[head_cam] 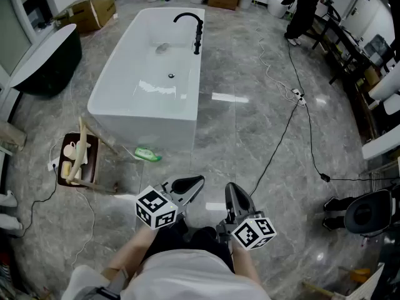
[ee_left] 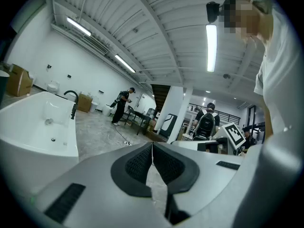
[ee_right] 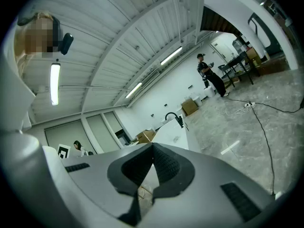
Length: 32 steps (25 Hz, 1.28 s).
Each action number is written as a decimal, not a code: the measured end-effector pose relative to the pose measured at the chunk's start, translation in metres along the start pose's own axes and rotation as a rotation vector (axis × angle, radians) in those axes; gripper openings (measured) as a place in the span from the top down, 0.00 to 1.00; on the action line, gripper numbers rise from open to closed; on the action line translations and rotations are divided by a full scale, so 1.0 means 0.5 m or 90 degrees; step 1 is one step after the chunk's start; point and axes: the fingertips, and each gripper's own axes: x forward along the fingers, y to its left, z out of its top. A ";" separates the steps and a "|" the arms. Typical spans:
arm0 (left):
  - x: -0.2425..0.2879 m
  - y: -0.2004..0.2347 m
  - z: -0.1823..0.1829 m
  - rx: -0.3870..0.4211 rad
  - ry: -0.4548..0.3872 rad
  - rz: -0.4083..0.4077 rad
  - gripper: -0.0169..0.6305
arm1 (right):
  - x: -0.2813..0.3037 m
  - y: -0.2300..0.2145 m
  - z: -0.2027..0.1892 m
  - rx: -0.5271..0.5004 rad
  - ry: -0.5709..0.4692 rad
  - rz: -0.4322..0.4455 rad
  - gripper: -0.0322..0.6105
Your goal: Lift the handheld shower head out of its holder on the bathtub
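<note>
**tubguy:** So, where's the shower head sitting right now? All I can make out is the big white freestanding bathtub (head_cam: pixel 150 130).

**gripfan:** Far end, on the right-hand rim. It's the slim black handheld shower wand (head_cam: pixel 197 41), standing upright in its holder (head_cam: pixel 197 51) just beside the black gooseneck spout (head_cam: pixel 186 16). Both grippers are well apart from it, close in by the person (head_cam: pixel 181 270). The left gripper (head_cam: pixel 200 180) has its jaws pressed together with nothing between them. The right gripper (head_cam: pixel 229 186) is the same, pinched closed and empty.

**tubguy:** How's it gonna handle?

**gripfan:** My guess is stiff, fairly light and slick, since it looks like a smooth coated rod. I'd open the right gripper and take the wand around the middle of the shaft with the ribbed pads (ee_right: pixel 166 163) square on it. Then pull straight up along the holder. Pinch it near the top and it probably twists. I can't see a hose from here, but if there is one it'll drag, so go slow.
</note>
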 end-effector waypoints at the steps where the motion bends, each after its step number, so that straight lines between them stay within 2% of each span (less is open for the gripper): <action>1: -0.005 0.009 0.007 0.002 -0.004 0.000 0.95 | 0.011 0.011 0.006 0.000 -0.007 0.010 0.93; 4: -0.015 0.026 0.023 0.006 -0.015 0.001 0.95 | 0.032 0.039 0.019 -0.019 -0.014 0.031 0.93; 8: -0.014 0.028 0.041 0.007 -0.028 -0.002 0.95 | 0.049 0.054 0.029 -0.043 -0.012 0.032 0.93; 20: -0.023 0.051 0.048 0.003 -0.028 -0.045 0.95 | 0.109 0.072 0.034 -0.027 -0.038 0.027 0.93; 24: -0.037 0.076 0.044 0.009 -0.020 -0.053 0.95 | 0.130 0.073 0.036 -0.005 -0.055 0.027 0.92; 32: -0.023 0.110 0.057 0.001 -0.019 -0.056 0.95 | 0.152 0.067 0.062 -0.007 -0.072 0.024 0.92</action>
